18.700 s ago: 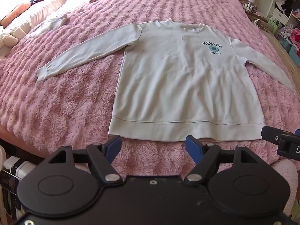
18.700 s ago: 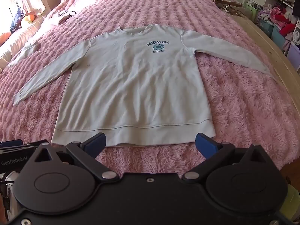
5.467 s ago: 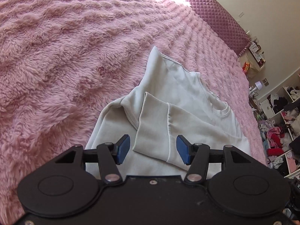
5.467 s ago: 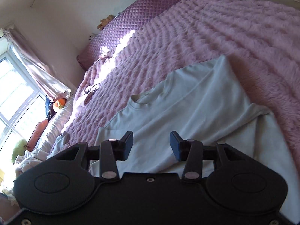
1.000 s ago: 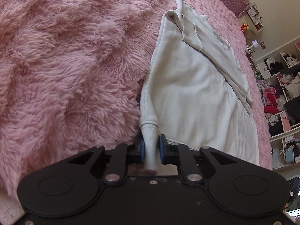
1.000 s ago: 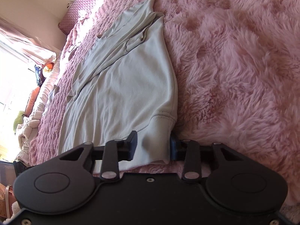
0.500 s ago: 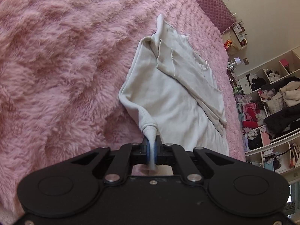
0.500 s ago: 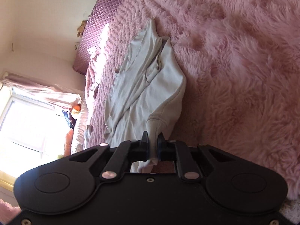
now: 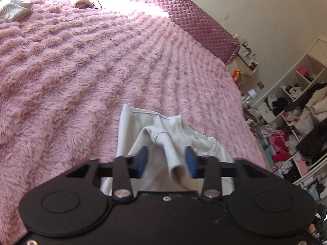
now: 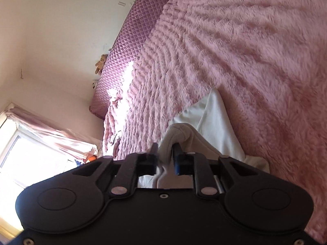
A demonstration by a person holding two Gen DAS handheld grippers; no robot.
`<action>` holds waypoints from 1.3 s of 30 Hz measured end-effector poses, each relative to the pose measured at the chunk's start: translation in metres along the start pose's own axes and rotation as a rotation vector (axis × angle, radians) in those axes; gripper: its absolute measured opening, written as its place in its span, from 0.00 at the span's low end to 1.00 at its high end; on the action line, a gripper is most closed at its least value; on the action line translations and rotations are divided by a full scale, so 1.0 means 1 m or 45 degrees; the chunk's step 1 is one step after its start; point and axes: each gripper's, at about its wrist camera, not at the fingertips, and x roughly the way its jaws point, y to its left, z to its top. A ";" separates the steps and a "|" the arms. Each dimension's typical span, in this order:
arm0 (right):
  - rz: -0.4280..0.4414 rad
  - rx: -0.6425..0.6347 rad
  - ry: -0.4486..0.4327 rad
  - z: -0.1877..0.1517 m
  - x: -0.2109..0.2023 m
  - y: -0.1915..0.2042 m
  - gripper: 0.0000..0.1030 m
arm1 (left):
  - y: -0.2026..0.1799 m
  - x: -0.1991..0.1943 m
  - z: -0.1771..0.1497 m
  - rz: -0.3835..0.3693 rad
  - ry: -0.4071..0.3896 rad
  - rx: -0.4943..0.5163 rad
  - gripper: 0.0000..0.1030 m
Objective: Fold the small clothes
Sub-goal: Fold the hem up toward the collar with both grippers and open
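The left gripper (image 9: 166, 162) has just been opening, and now its blue pads (image 9: 141, 161) stand wide apart. A rolled corner of the white sweatshirt (image 9: 163, 140) hangs between them, but the pads do not press on it, so this claw has let go. Seen from that gripper, the sweatshirt lies bunched up on the pink fluffy blanket (image 9: 81, 71) right in front of the claw, with its hem carried up over its top half. The purple quilted headboard (image 9: 194, 18) is far behind it, and the messy shelves (image 9: 296, 122) stand off to the right of it. The right gripper (image 10: 165, 160) has just been opening too, but only a little. A fat fold of the sweatshirt (image 10: 175, 136) sits between its pads (image 10: 177, 161), and the cloth looks as if it fills the gap and touches both, so I think it has the cloth in a loose grip. The sweatshirt looks soft, floppy and light. It bends anywhere and will not stay flat by itself, so it can slump and bunch when it is dropped. It is not slippery and it will not break. The thick hem and the corners look like the best spots to pinch, one corner in each claw, so the cloth stays stretched flat between them.
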 end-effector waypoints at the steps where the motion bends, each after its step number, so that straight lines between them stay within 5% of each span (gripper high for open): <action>1: -0.069 0.048 -0.041 0.000 0.008 -0.004 0.51 | 0.003 0.007 -0.001 0.065 -0.013 -0.025 0.55; 2: -0.121 0.083 -0.062 -0.002 0.013 -0.008 0.52 | 0.009 0.013 -0.005 0.119 -0.009 -0.058 0.55; 6: 0.003 0.084 0.091 -0.030 0.003 -0.025 0.52 | 0.031 -0.005 -0.043 0.009 0.042 -0.105 0.57; 10: -0.012 0.012 0.192 -0.075 -0.039 -0.037 0.52 | 0.048 -0.033 -0.089 0.024 0.121 -0.129 0.57; 14: -0.111 0.065 0.203 -0.104 -0.061 -0.061 0.52 | 0.082 -0.035 -0.129 0.010 0.179 -0.401 0.57; 19: -0.177 0.141 0.151 -0.111 -0.051 -0.076 0.52 | 0.098 -0.016 -0.140 -0.042 0.119 -0.623 0.57; 25: -0.187 0.162 0.095 -0.100 -0.024 -0.075 0.52 | 0.084 0.015 -0.123 -0.032 0.098 -0.634 0.57; 28: -0.204 0.179 0.071 -0.097 -0.013 -0.074 0.52 | 0.078 0.027 -0.118 -0.011 0.065 -0.614 0.48; 29: -0.213 0.182 0.070 -0.096 -0.011 -0.074 0.51 | 0.076 0.029 -0.118 0.012 0.063 -0.598 0.18; 30: -0.226 0.187 0.069 -0.096 -0.009 -0.073 0.47 | 0.075 0.033 -0.117 0.028 0.085 -0.581 0.04; 32: -0.270 0.143 0.067 -0.093 -0.007 -0.070 0.14 | 0.074 0.033 -0.116 0.039 0.082 -0.564 0.03; 39: -0.327 0.021 0.077 -0.082 -0.010 -0.035 0.08 | 0.043 0.013 -0.083 0.073 0.072 -0.405 0.02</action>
